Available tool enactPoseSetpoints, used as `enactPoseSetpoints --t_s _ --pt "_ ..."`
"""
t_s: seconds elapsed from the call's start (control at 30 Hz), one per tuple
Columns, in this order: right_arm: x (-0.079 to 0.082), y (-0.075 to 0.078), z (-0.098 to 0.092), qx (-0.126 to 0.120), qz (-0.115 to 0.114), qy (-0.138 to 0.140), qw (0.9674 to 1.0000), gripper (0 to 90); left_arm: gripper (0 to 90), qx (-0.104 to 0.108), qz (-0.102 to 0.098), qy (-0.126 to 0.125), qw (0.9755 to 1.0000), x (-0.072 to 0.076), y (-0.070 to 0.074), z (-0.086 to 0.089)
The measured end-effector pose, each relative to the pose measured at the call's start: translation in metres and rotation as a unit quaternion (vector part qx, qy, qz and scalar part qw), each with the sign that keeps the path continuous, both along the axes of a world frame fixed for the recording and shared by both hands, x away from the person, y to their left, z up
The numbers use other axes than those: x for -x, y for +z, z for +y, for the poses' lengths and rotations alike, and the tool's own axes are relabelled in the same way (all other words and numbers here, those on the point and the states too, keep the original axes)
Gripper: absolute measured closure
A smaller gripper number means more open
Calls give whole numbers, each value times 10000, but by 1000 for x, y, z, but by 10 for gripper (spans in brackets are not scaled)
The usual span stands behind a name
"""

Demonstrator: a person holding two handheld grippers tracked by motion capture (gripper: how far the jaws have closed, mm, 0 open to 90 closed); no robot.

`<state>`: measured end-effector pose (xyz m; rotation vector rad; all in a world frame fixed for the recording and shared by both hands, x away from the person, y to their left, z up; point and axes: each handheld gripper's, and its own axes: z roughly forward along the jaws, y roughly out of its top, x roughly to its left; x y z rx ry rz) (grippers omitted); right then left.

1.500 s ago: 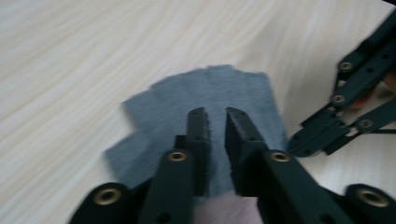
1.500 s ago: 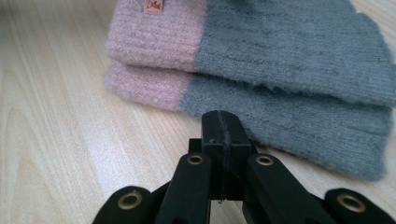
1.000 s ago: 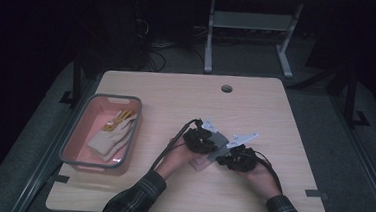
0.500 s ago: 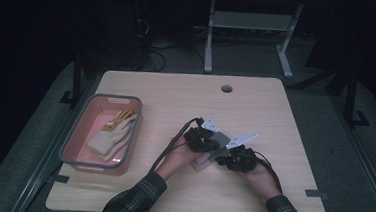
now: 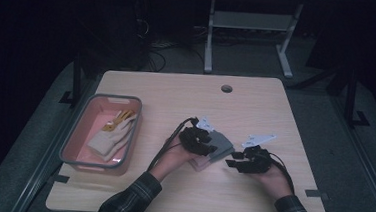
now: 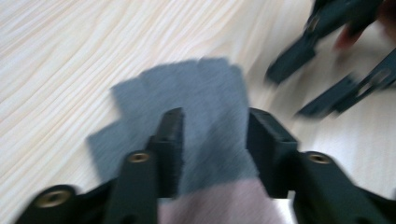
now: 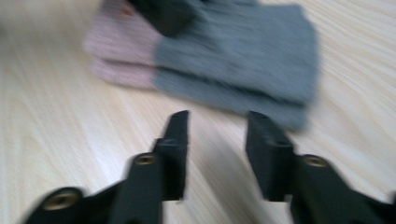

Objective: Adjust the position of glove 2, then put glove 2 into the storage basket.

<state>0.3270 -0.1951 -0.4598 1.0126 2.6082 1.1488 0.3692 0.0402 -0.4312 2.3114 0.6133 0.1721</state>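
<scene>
Worktop: pale wood grain, person's forearms in from the near edge.

Pink tray, grey rim, along the left edge; holds a cream-and-yellow glove.

Folded cloth, grey with a pink end, flat on the worktop slightly right of centre, nearer the near edge than the far one. Grey part in the left gripper view; in the right gripper view it lies folded double, pink end to the left.

Left hand-held gripper: over the cloth, jaws about half apart, having just been opening. In its own view the grey cloth lies between and under the jaws; pads not pressing it.

Right hand-held gripper: just right of the cloth, apart from it. Jaws about half apart, just been opening, bare worktop between them, nothing held.
</scene>
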Motion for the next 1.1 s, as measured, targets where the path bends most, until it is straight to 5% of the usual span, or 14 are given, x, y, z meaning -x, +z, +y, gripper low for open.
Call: enactPoseSetpoints --t_s 0.23,0.33,0.63,1.1 --pt "5 -5 -33 141 -11 -648 9978 283 202 0 76 342 9994 -6 -3 17" --pt "11 -8 -42 266 -11 -773 9967 241 141 -63 139 396 9991 -6 -7 19" --pt "19 -15 -48 572 -260 -867 9942 163 126 -170 239 387 9988 -8 -21 18" --pt "20 -16 -46 529 -327 -875 9942 163 191 306 844 296 9955 -13 -34 22"
